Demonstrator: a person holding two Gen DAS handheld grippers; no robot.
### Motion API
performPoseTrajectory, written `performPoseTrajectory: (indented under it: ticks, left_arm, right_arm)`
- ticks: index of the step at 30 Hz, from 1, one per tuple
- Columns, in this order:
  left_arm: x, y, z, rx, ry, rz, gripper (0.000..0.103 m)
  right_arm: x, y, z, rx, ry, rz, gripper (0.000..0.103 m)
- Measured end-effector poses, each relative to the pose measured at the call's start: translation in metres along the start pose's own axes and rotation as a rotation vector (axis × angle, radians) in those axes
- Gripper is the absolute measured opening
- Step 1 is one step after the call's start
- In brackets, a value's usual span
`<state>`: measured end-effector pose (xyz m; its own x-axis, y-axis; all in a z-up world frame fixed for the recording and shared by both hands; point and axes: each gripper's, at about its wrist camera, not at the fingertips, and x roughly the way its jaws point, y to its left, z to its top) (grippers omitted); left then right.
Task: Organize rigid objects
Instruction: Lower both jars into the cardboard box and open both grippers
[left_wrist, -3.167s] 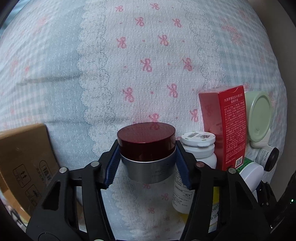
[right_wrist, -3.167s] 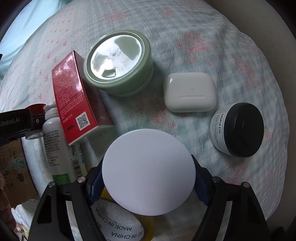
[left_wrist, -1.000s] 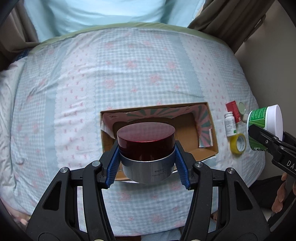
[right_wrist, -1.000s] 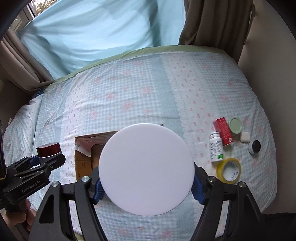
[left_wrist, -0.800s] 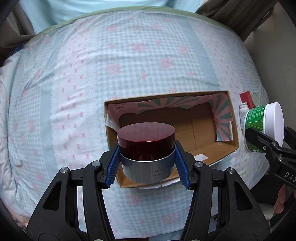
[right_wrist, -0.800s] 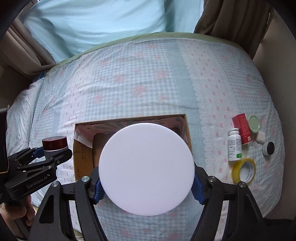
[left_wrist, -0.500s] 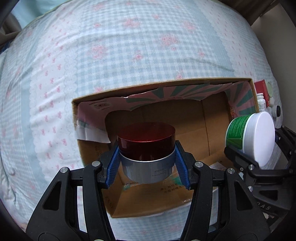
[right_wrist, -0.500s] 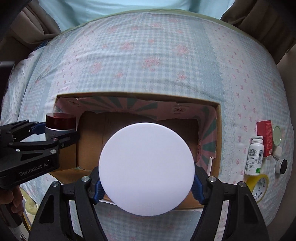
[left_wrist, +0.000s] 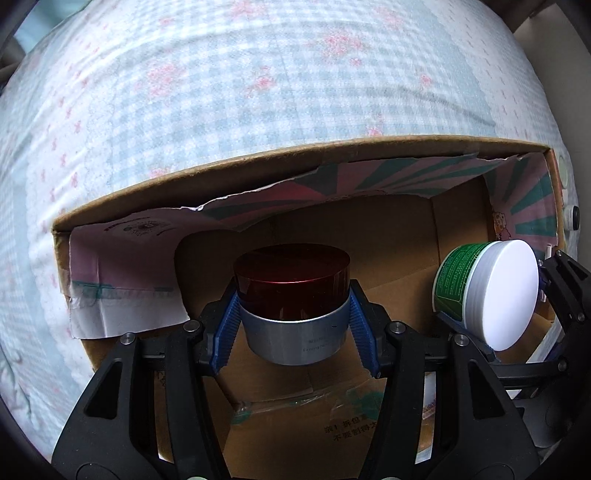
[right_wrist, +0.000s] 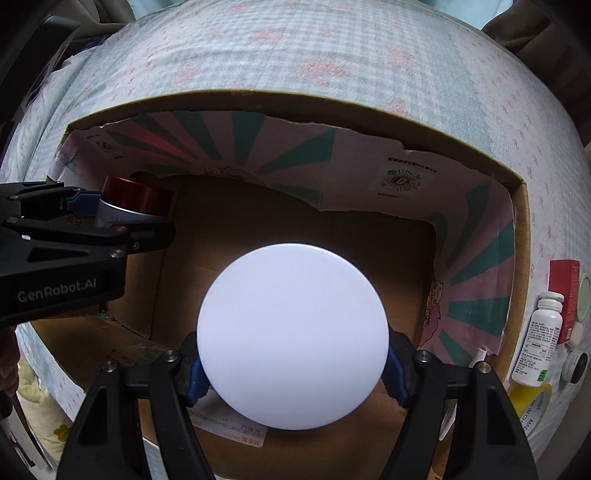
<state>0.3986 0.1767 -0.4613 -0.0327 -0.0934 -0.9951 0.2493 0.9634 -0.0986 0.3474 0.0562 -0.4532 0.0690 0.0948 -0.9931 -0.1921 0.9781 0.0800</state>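
Note:
My left gripper (left_wrist: 293, 326) is shut on a silver jar with a dark red lid (left_wrist: 292, 295) and holds it above the floor of an open cardboard box (left_wrist: 236, 166). My right gripper (right_wrist: 293, 365) is shut on a green tub with a white lid (right_wrist: 292, 336), also inside the box (right_wrist: 295, 98). In the left wrist view the green tub (left_wrist: 487, 291) hangs at the right. In the right wrist view the red-lidded jar (right_wrist: 129, 201) is at the left. The tub's lid hides its body in the right wrist view.
The box lies on a bed with a blue checked cover (left_wrist: 258, 92). Right of the box lie a white pill bottle (right_wrist: 539, 338), a red carton (right_wrist: 565, 295), a yellow tape roll (right_wrist: 532, 410), a black-lidded jar (right_wrist: 576, 365) and a green-lidded tin (right_wrist: 586, 299).
Both grippers have come down from high above the bed into the box, each still holding its jar. The box now fills both views.

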Motion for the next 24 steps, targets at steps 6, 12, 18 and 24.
performPoseTrajectory:
  ticks: [6, 12, 18, 24]
  left_arm:
    - [-0.002, -0.006, -0.001, 0.031, 0.008, 0.003, 0.064]
    - [-0.025, -0.012, 0.002, 0.071, -0.056, 0.045, 0.103]
    - [-0.039, -0.007, -0.001, 0.037, -0.072, 0.032, 0.103]
    - [-0.058, 0.0, -0.013, 0.016, -0.099, 0.05, 0.103]
  right_arm:
    - [0.003, 0.008, 0.0, -0.064, -0.023, 0.027, 0.071]
    - [-0.005, 0.01, -0.001, -0.034, -0.048, 0.065, 0.103]
    - [-0.017, 0.0, -0.004, 0.03, -0.007, 0.103, 0.103]
    - [-0.037, 0.003, -0.015, -0.007, -0.029, 0.078, 0.103]
